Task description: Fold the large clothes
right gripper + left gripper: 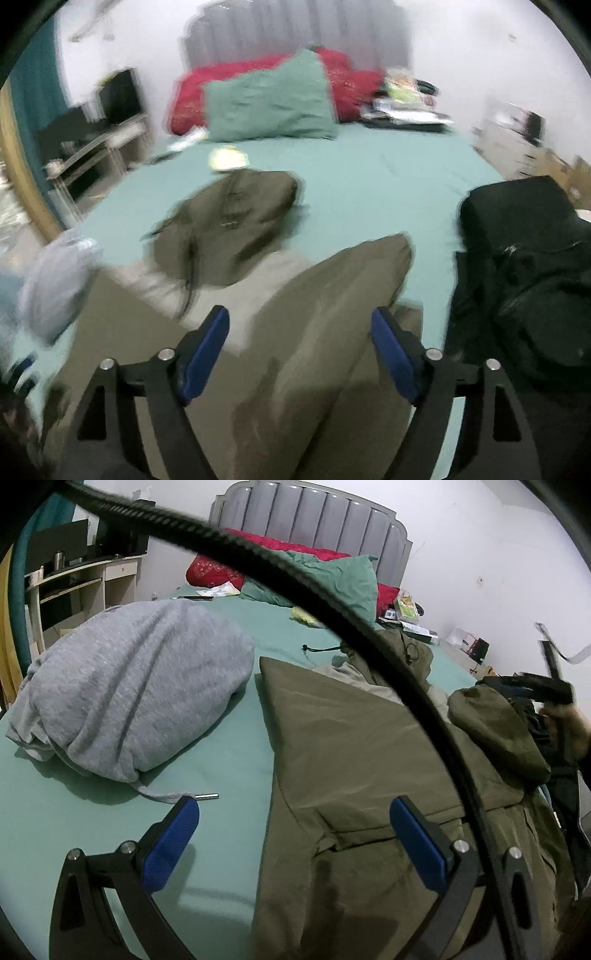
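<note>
Green coat on the bed, both grippers wide apart.

The green coat (351,760) lies on the bed (221,760) beside a gray hoodie (136,686). The left gripper (295,834) and right gripper (299,350) hang over it, holding nothing.

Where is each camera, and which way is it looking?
Left wrist view: it sits on the left gripper, looks along the open blue fingers up the bed toward the headboard, over the olive jacket beside a grey garment; a black cable crosses it.
Right wrist view: it sits on the right gripper, open over the jacket's sleeve, facing the headboard too; blurry.
Both share the jacket, green pillow and red blanket.
</note>
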Tool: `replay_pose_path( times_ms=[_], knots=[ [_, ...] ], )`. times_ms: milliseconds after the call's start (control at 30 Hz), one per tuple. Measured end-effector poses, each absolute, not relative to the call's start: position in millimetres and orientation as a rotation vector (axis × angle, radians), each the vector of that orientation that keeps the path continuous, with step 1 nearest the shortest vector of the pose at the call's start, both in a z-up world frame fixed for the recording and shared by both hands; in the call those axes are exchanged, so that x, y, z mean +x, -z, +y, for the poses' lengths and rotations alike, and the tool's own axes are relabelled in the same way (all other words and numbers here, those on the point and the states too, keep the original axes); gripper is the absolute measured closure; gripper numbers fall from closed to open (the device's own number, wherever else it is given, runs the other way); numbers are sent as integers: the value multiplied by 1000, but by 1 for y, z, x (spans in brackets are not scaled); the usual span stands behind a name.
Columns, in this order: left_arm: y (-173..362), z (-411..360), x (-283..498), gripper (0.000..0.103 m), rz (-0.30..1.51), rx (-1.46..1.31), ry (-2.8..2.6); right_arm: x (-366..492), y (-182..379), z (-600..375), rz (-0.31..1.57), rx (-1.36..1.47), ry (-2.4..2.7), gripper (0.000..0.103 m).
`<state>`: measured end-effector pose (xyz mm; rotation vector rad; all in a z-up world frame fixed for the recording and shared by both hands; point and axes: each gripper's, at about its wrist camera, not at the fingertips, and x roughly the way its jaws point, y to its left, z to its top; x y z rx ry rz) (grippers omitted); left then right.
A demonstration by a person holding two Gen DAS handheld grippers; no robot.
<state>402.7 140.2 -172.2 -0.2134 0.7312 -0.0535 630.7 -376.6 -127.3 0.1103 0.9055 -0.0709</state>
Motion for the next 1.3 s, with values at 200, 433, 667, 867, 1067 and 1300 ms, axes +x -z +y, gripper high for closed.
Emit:
replay_pose_path(
  times_ms=[200, 433, 667, 867, 1067, 1300],
  knots=[
    [178, 146, 410, 0, 766, -270, 81, 684, 166, -380, 1043, 107, 64, 102],
    [164, 151, 402, 0, 719, -284, 80, 647, 60, -292, 699, -108, -20, 103],
    [142, 155, 384, 0, 640, -211, 26, 592, -25, -156, 398, -278, -172, 101],
    [135, 177, 380, 0, 634, -264, -5, 550, 92, -63, 734, -183, -591, 10],
    [139, 195, 385, 0, 650, -312, -26, 519, 149, -69, 877, -156, -647, 10],
    [149, 189, 395, 0, 680, -340, -28, 576, 144, -139, 807, 21, -382, 10]
  ],
)
